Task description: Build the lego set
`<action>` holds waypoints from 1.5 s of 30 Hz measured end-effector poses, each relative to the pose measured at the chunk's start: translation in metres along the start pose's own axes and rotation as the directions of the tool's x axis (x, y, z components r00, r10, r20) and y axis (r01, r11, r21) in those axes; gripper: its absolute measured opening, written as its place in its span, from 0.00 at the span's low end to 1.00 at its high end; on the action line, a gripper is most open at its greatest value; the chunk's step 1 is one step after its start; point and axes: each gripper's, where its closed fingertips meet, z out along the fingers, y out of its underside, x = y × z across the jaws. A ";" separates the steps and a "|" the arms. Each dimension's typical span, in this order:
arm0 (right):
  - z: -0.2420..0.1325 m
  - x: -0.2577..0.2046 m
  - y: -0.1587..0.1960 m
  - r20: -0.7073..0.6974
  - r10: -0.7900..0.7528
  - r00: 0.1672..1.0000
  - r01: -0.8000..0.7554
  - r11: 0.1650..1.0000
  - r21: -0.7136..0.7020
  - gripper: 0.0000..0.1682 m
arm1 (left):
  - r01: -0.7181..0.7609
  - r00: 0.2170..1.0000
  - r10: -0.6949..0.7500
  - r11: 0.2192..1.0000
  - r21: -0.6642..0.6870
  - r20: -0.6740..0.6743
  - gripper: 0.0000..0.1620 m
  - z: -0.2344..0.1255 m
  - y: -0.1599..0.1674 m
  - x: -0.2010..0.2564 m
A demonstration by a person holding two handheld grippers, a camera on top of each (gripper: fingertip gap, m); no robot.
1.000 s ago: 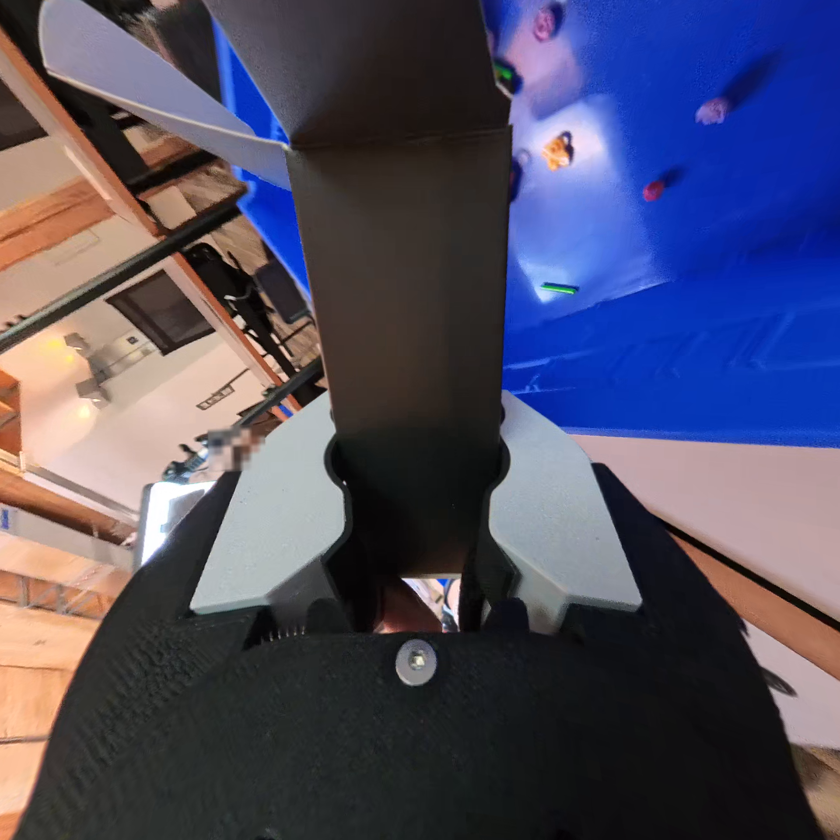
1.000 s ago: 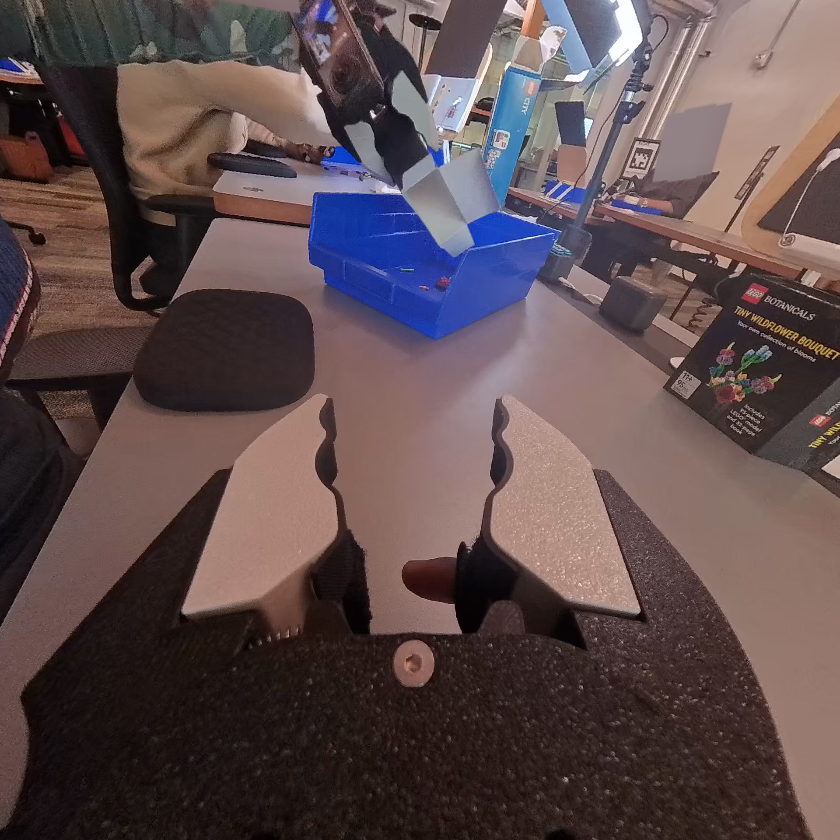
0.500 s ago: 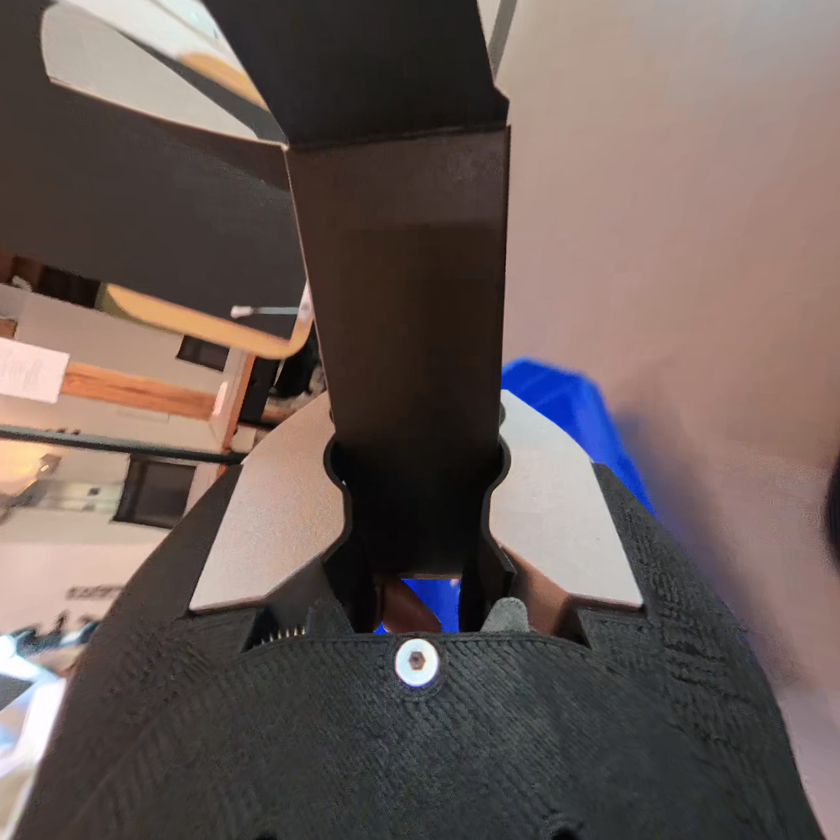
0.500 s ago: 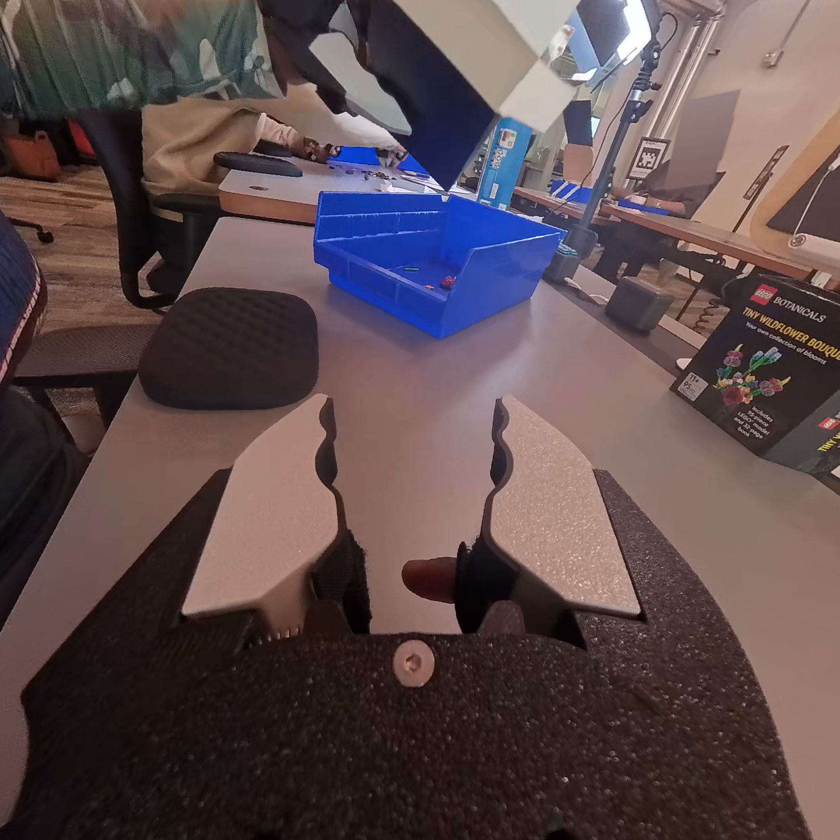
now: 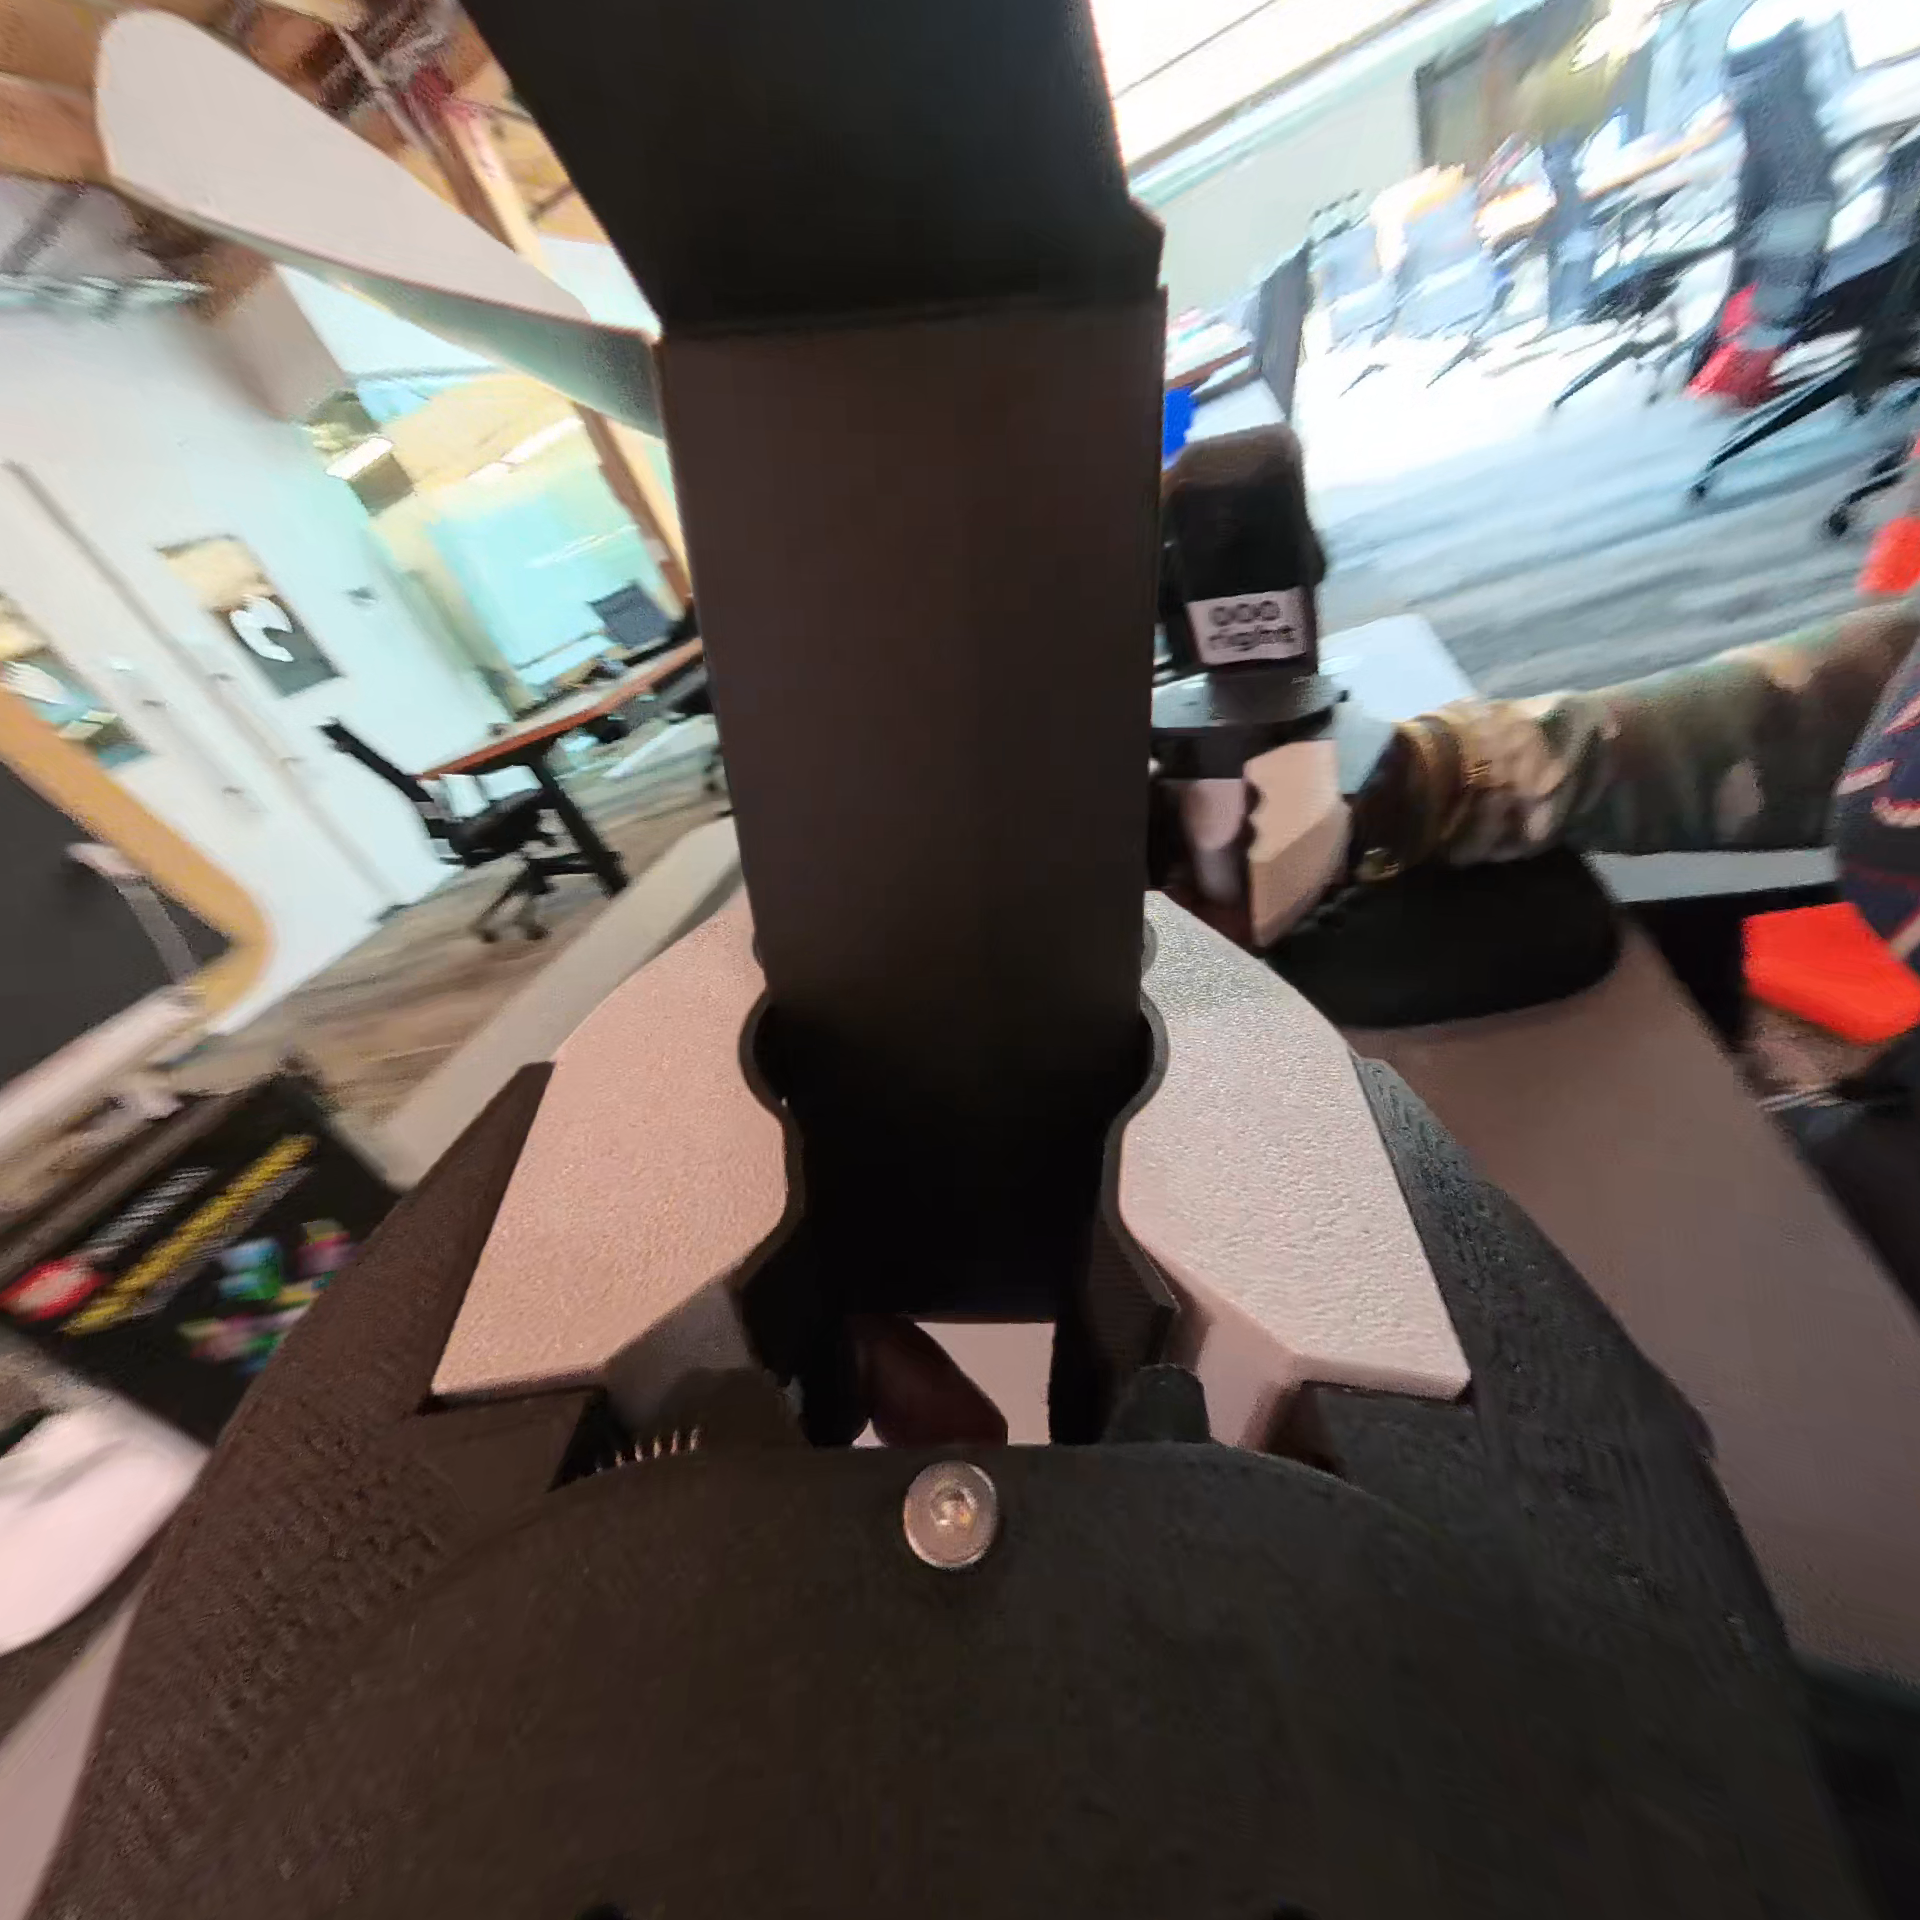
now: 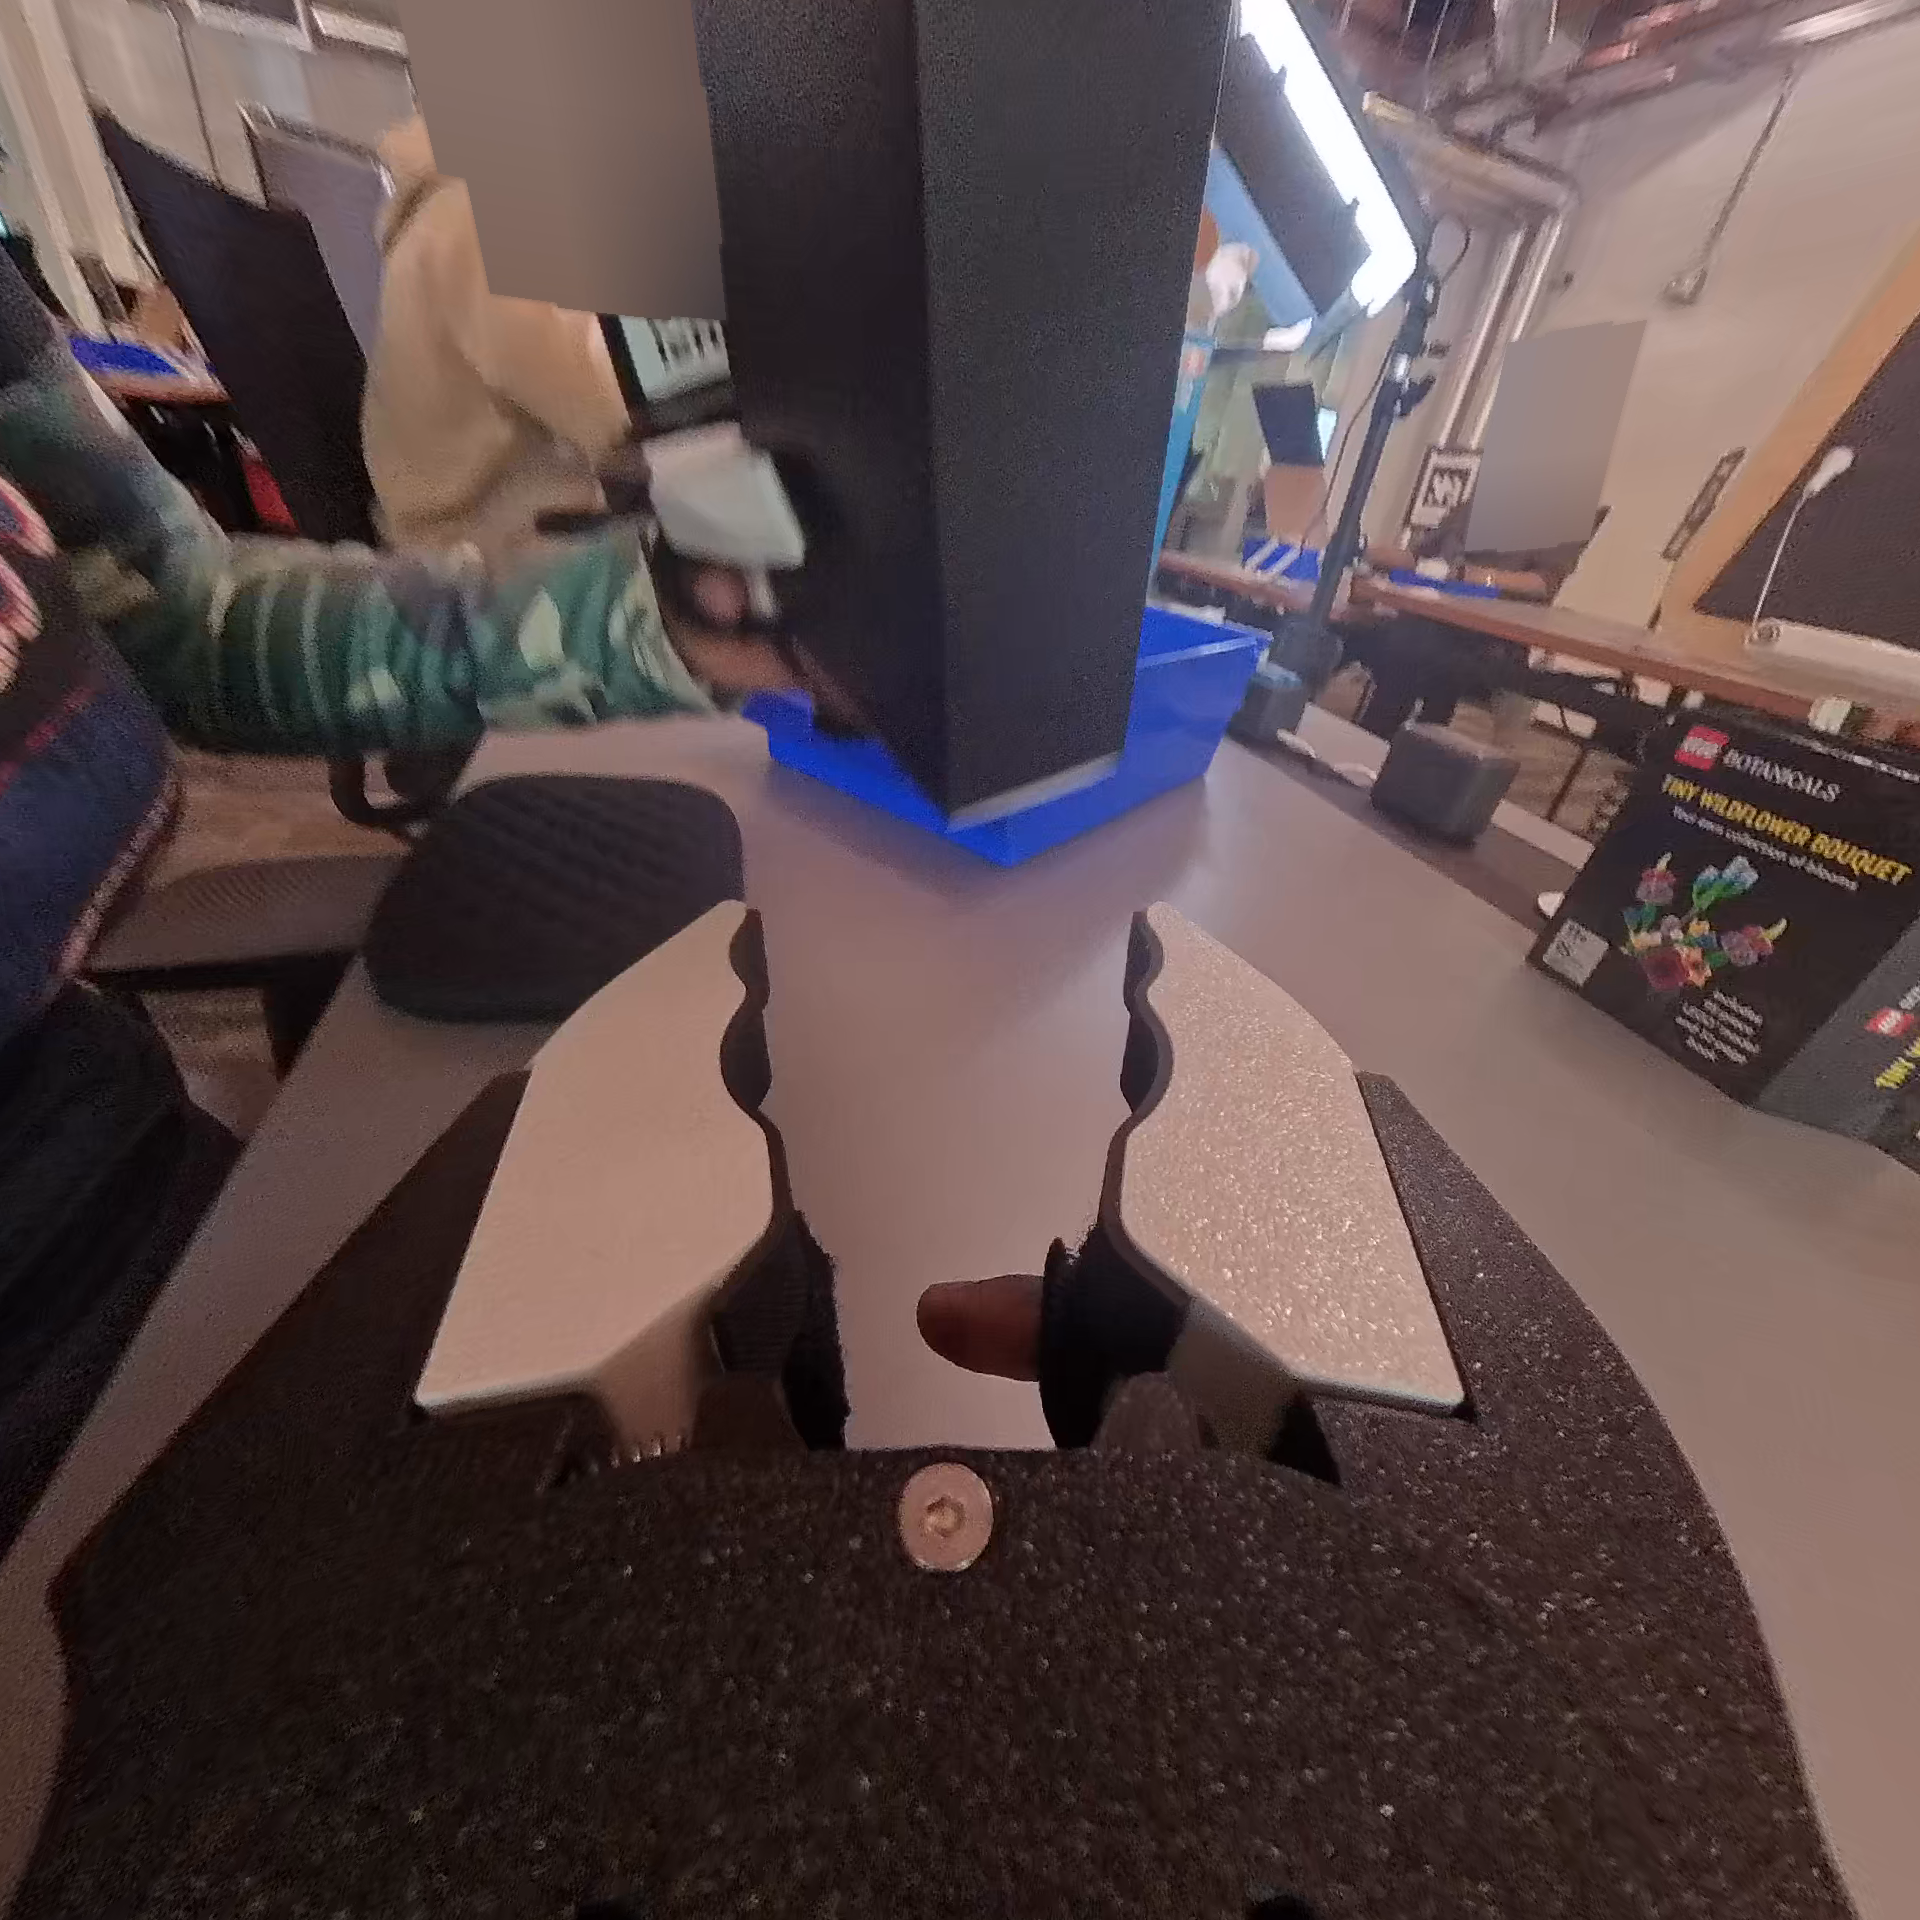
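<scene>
My left gripper [image 5: 945, 997] is shut on the end of a black cardboard box [image 5: 914, 675] whose pale flaps [image 5: 312, 239] hang open at the far end. In the right wrist view the box [image 6: 966, 416] stands tall just in front of the blue bin [image 6: 1174, 707], held above the grey table [image 6: 935, 1060], with the left gripper [image 6: 727, 509] blurred at its left side. My right gripper [image 6: 945, 935] is open and empty, low over the table, well short of the box. The bin's inside is hidden by the box.
A black cushion pad [image 6: 551, 894] lies on the table's left side. A black flower-set box [image 6: 1725, 914] stands at the right, and a small grey block [image 6: 1444, 779] sits behind it. A person in a pale top sits behind the table; office chairs and desks are beyond. Left tips to right tips: about 10 cm.
My left gripper has swung the box away from above the bin and turned it upright, closer to my right gripper. The right gripper has stayed open and nearly still.
</scene>
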 end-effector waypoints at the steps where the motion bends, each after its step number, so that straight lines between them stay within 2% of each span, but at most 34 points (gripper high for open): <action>1: -0.002 -0.001 -0.006 0.011 0.016 1.000 -0.016 0.999 0.039 0.40 | 0.043 0.998 -0.043 0.999 0.010 -0.041 0.39 0.009 0.005 0.009; 5: -0.013 -0.002 -0.030 0.078 0.119 0.990 -0.132 0.971 0.197 0.40 | 0.162 0.975 -0.153 0.986 0.041 -0.162 0.38 0.030 0.024 0.034; 8: -0.016 -0.002 -0.035 0.098 0.139 0.985 -0.158 0.960 0.229 0.40 | 0.259 0.944 -0.235 0.963 0.078 -0.230 0.38 0.036 0.026 0.043; 12: -0.009 -0.009 -0.028 0.115 0.116 0.987 -0.135 0.975 0.179 0.39 | 0.239 0.943 -0.227 0.971 0.018 -0.244 0.38 0.039 0.042 0.052; 14: -0.008 -0.010 -0.025 0.115 0.106 0.988 -0.125 0.977 0.170 0.31 | 0.241 0.941 -0.233 0.970 0.005 -0.246 0.38 0.039 0.048 0.054; 21: -0.005 -0.008 -0.016 0.093 0.094 0.991 -0.104 0.987 0.120 0.31 | 0.218 0.948 -0.231 0.973 -0.082 -0.220 0.39 0.041 0.067 0.053; 30: -0.003 -0.001 -0.011 0.079 0.149 0.986 -0.156 0.983 0.098 0.31 | 0.230 0.955 -0.243 0.969 -0.092 -0.170 0.46 0.040 0.070 0.046; 34: 0.001 0.000 -0.004 0.074 0.163 0.984 -0.168 0.984 0.057 0.31 | 0.249 0.949 -0.267 0.961 -0.124 -0.164 0.42 0.041 0.074 0.047; 45: 0.006 0.003 0.007 0.077 0.209 0.975 -0.209 0.978 -0.008 0.32 | 0.136 0.977 -0.160 0.976 -0.167 -0.139 0.40 0.033 0.075 0.043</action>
